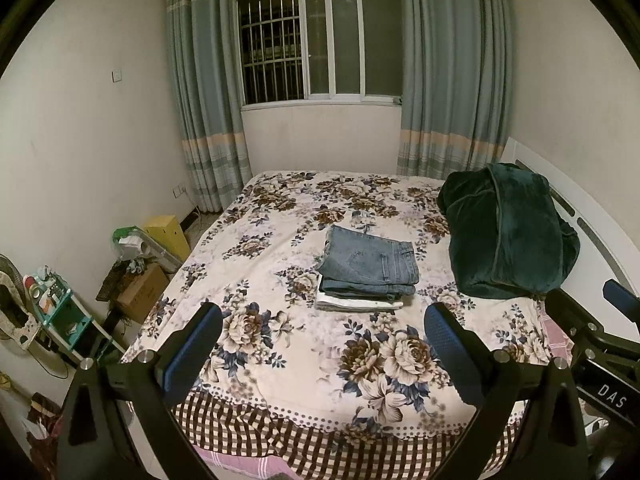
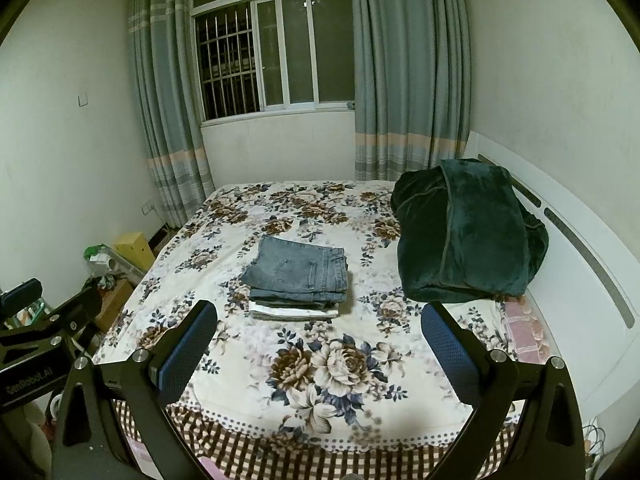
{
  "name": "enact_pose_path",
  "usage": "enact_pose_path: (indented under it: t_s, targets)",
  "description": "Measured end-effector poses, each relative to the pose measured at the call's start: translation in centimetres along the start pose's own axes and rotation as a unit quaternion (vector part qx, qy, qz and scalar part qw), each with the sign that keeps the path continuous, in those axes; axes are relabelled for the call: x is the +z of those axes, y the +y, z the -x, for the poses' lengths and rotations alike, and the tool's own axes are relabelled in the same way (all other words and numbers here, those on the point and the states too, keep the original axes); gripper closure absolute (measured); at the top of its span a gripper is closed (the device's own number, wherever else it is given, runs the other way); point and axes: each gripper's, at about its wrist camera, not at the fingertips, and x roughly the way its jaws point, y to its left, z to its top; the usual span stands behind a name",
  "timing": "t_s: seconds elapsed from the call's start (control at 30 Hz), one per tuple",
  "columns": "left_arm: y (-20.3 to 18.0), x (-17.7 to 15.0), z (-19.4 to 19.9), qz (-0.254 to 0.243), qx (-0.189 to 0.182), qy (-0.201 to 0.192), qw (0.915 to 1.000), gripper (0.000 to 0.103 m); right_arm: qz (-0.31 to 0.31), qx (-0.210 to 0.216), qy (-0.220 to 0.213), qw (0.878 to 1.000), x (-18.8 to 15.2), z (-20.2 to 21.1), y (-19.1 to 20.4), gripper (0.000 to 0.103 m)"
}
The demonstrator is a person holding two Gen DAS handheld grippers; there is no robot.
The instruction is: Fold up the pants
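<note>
Hovering over near edge of bed with floral sheet [image 1: 280, 208], left gripper [image 1: 322, 332] and right gripper [image 2: 320, 330] both spread wide, jaws empty. Folded blue denim pants [image 1: 370, 266] lie ahead of jaws, well apart, topping small stack with white folded garment [image 1: 356, 304] beneath. Rumpled dark green plush blanket [image 2: 468, 232] ahead-right. Judgement: fold looks finished, pants released. Next move, if any: reach forward, square stack edges.

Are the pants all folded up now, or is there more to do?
Looks done: the blue jeans lie folded flat on top of a neat stack in the middle of the flowery bed. In hand: nothing, as the left gripper and right gripper are both open and back from the stack. Left: no unfolded pants show. The green blanket isn't pants.
</note>
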Motion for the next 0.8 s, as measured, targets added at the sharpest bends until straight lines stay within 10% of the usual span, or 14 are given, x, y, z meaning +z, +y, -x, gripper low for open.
enact_pose_path:
  t_s: [0.8]
  targets:
    - [0.3,-0.02,-0.03,-0.001,0.001,0.001,1.0,0.0,0.0,-0.001,-0.001,1.0,-0.07,-0.41,0.11,0.0]
